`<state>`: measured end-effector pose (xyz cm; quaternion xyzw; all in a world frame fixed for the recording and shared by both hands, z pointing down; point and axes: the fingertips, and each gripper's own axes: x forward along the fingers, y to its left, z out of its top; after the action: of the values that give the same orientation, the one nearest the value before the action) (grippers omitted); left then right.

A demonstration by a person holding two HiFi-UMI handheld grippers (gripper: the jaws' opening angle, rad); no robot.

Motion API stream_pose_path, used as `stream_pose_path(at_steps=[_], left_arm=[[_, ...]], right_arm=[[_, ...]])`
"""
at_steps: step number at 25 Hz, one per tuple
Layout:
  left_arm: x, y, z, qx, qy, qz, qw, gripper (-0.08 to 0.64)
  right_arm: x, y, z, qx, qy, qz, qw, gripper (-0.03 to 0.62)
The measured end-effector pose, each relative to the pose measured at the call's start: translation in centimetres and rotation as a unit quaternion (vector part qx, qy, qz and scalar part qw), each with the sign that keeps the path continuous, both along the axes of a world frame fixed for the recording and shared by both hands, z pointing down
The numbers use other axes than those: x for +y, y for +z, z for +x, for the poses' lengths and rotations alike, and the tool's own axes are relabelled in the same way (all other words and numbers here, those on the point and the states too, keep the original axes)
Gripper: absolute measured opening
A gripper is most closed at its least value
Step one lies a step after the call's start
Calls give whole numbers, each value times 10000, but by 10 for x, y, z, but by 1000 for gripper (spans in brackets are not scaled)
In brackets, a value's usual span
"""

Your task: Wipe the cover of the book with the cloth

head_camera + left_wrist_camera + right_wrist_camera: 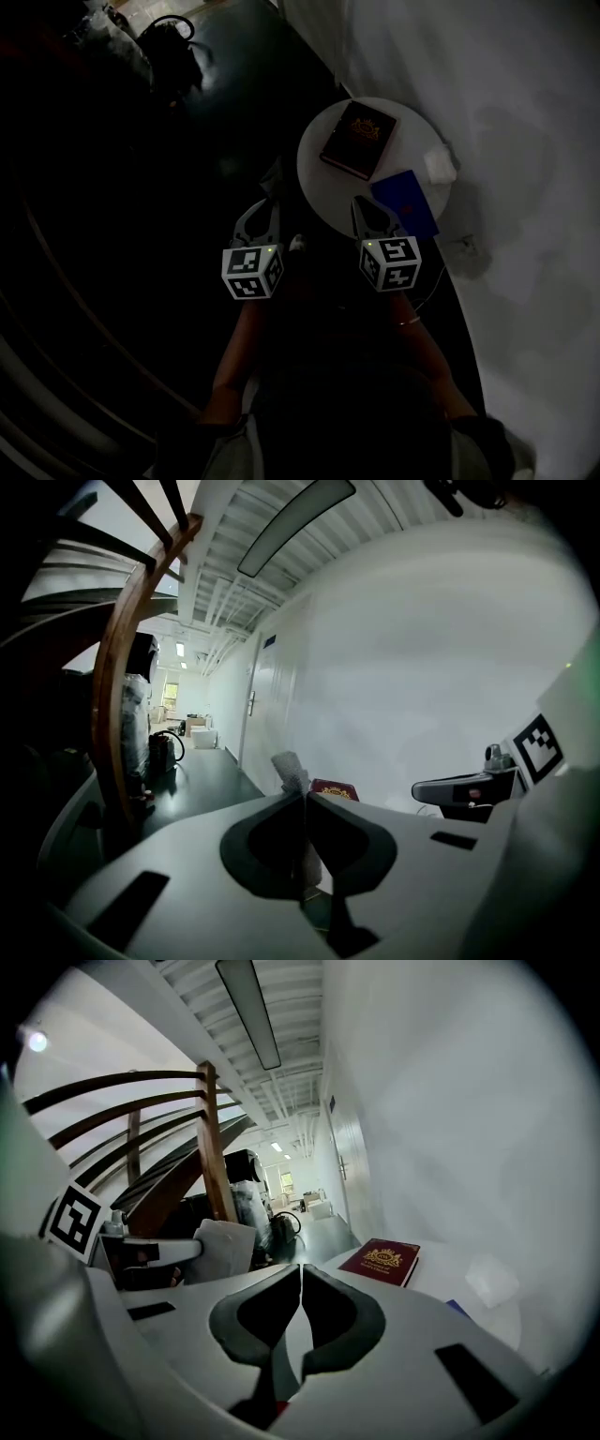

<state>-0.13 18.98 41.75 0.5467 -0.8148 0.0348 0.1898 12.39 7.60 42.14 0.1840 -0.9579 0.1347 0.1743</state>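
A dark red book with a gold emblem lies flat on the small round white table. It also shows in the left gripper view and the right gripper view. My left gripper hangs just off the table's left rim, shut on a grey cloth that sticks up past the jaw tips. That cloth is seen from the side in the right gripper view. My right gripper sits at the table's near edge, shut and holding nothing.
A blue flat book or folder lies at the table's near right, partly over the rim. A small white crumpled thing rests at the right edge. A white wall runs along the right, dark floor and a wooden stair rail lie to the left.
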Motion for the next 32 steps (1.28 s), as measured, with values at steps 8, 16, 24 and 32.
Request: stream_pose_path(at_steps=[8, 16, 24, 32], left_arm=[[-89, 6, -92, 102, 678, -95, 9976, 23], [-150, 14, -154, 246, 1293, -157, 9912, 23], [-202, 21, -171, 351, 2064, -183, 9777, 23], [-247, 36, -140, 404, 2762, -239, 9600, 23]], right_arm=[[-68, 19, -77, 349, 642, -159, 9972, 29], [-113, 33, -114, 725, 1449, -244, 9865, 29], [-136, 47, -115, 1035, 2233, -281, 9688, 29], [-144, 73, -82, 1370, 2770, -438, 9500, 29]])
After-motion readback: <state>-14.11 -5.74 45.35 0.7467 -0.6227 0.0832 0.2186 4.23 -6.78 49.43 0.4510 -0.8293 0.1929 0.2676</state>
